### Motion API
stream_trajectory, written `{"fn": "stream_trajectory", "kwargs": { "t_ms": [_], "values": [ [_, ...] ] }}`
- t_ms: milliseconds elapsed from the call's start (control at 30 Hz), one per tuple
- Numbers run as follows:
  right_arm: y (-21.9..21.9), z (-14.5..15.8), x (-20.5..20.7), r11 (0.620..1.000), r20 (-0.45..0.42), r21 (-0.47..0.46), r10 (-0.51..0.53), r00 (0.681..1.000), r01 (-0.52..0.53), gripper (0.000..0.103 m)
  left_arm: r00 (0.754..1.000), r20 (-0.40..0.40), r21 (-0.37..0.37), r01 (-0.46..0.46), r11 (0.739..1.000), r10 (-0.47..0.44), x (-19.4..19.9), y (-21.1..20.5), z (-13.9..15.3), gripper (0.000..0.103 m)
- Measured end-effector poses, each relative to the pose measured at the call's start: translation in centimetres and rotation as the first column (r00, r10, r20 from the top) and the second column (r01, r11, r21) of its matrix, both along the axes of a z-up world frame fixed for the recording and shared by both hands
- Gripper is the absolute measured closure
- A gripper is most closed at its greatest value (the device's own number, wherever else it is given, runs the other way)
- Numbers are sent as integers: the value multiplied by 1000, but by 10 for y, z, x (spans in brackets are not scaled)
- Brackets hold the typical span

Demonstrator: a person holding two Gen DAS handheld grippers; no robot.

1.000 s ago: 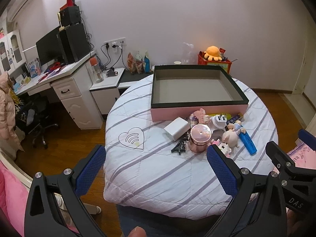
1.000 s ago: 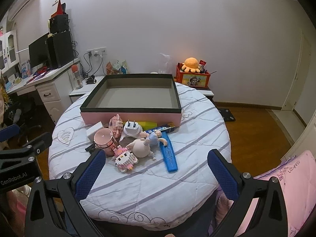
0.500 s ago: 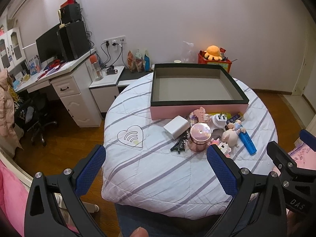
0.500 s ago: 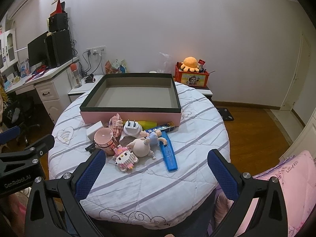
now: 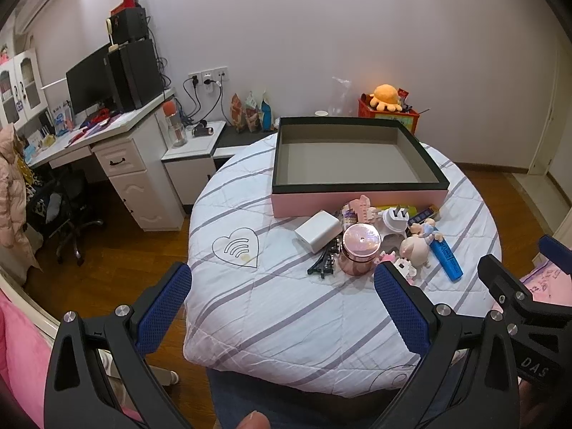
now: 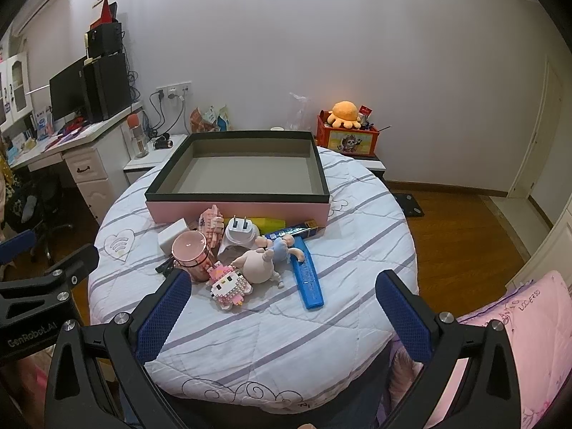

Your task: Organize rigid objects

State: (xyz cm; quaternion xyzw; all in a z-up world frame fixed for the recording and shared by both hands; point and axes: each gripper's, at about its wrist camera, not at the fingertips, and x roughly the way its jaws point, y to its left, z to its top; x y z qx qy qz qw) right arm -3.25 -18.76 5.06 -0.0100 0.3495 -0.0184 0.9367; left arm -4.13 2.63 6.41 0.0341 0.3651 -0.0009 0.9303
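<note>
A pink box with a black rim (image 5: 357, 188) (image 6: 236, 198) lies empty on the round table. In front of it is a heap: a white charger block (image 5: 317, 230), a rose-gold tin (image 5: 360, 246) (image 6: 191, 254), a black clip (image 5: 323, 261), a white plug (image 6: 238, 231), a pig doll (image 6: 259, 262), a pink-and-white brick figure (image 6: 230, 287) and a blue case (image 6: 307, 273). My left gripper (image 5: 282, 300) is open, short of the heap. My right gripper (image 6: 282, 304) is open too, nothing between its fingers.
The table (image 5: 286, 307) wears a white striped quilt with a heart mark (image 5: 236, 246). A white desk with a monitor (image 5: 89, 89) and a swivel chair stand left. A red toy box with an orange plush (image 6: 345, 132) is behind the table. Pink bedding (image 6: 529, 339) lies right.
Both grippers have drifted slightly toward the table, so the heap and box look a little nearer. Nothing was picked up or moved.
</note>
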Motion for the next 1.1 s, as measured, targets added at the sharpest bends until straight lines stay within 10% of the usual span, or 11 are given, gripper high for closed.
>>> {"fn": "stream_trajectory", "kwargs": {
  "t_ms": [1100],
  "values": [
    [-6,0,0,1000,-4,14,-17,1000,17,0,1000,-2,-7,2,1000,-2,-2,-1,-4,0]
  ]
}}
